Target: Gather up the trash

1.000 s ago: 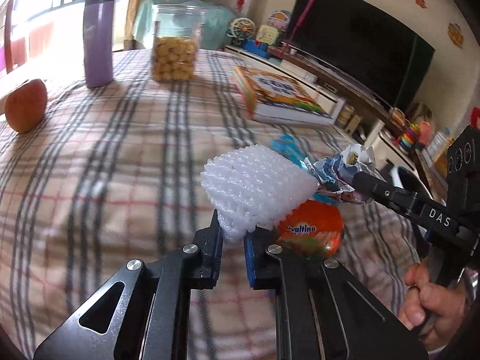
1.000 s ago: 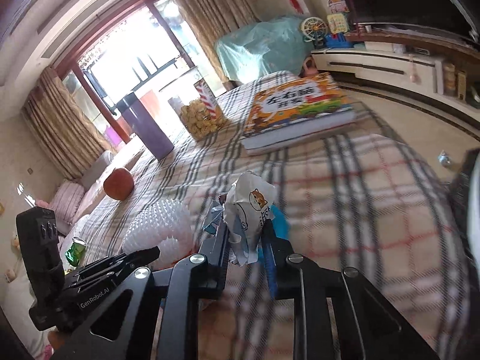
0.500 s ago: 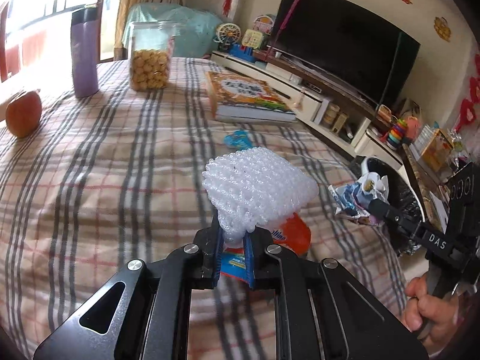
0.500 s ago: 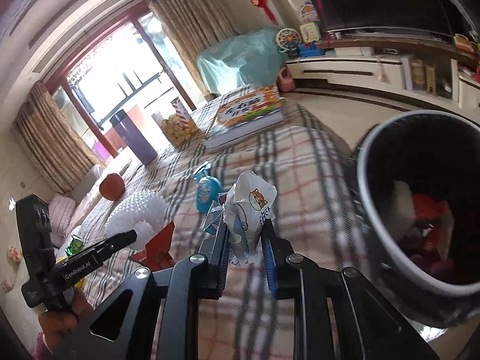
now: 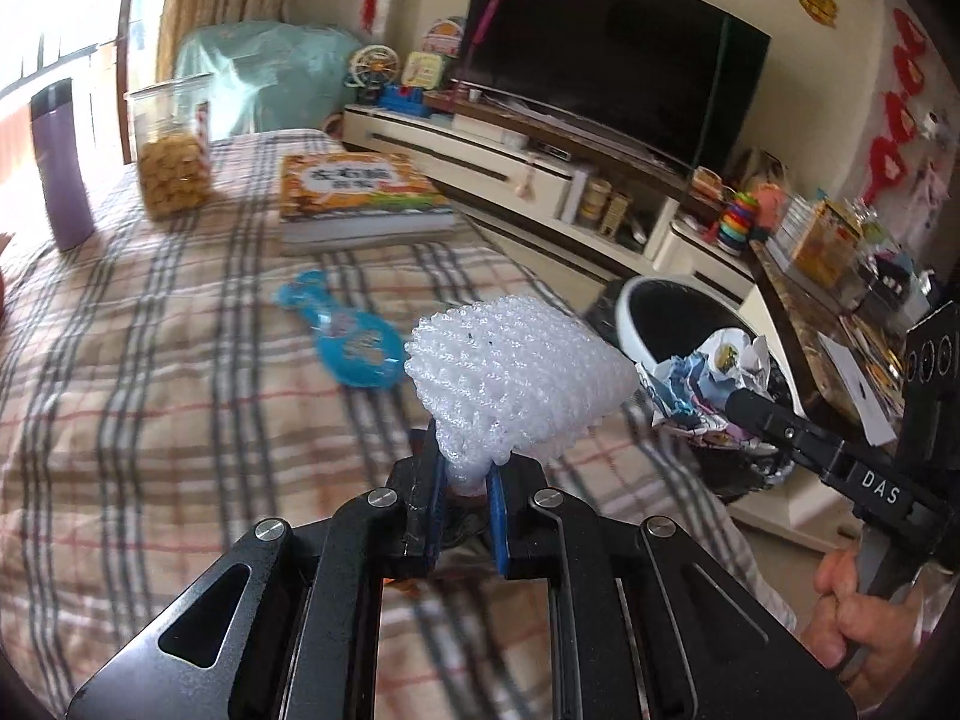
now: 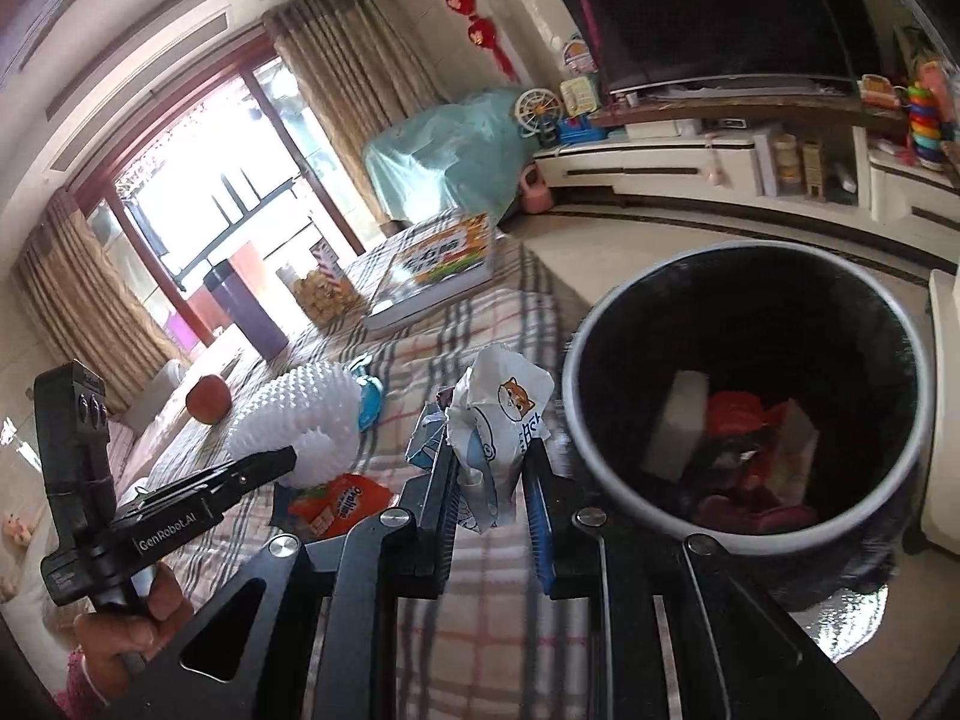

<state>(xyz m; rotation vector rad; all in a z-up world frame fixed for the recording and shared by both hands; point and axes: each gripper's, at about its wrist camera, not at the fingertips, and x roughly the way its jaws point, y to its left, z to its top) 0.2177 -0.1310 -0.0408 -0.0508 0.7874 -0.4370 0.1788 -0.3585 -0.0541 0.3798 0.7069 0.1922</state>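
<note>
My left gripper (image 5: 468,492) is shut on a white foam fruit net (image 5: 516,384) and holds it above the checked tablecloth near the table's right edge. Held over that edge, my right gripper (image 6: 489,480) is shut on a crumpled white wrapper with a cat print (image 6: 498,420). The round black trash bin with a white rim (image 6: 600,324) stands on the floor just right of that wrapper and holds several pieces of trash. An orange packet (image 6: 342,501) and a blue wrapper (image 5: 354,342) lie on the cloth. The left wrist view shows the wrapper (image 5: 708,375) in front of the bin (image 5: 636,312).
A thick book (image 5: 354,192), a clear jar of snacks (image 5: 174,168) and a purple bottle (image 5: 60,168) stand at the table's far side; an apple (image 6: 208,399) lies far left. A TV (image 5: 606,54) and a low cabinet line the wall beyond the bin.
Both grippers have carried their loads across the table toward the bin, which now fills the right of the right wrist view. The orange packet stays behind on the cloth.
</note>
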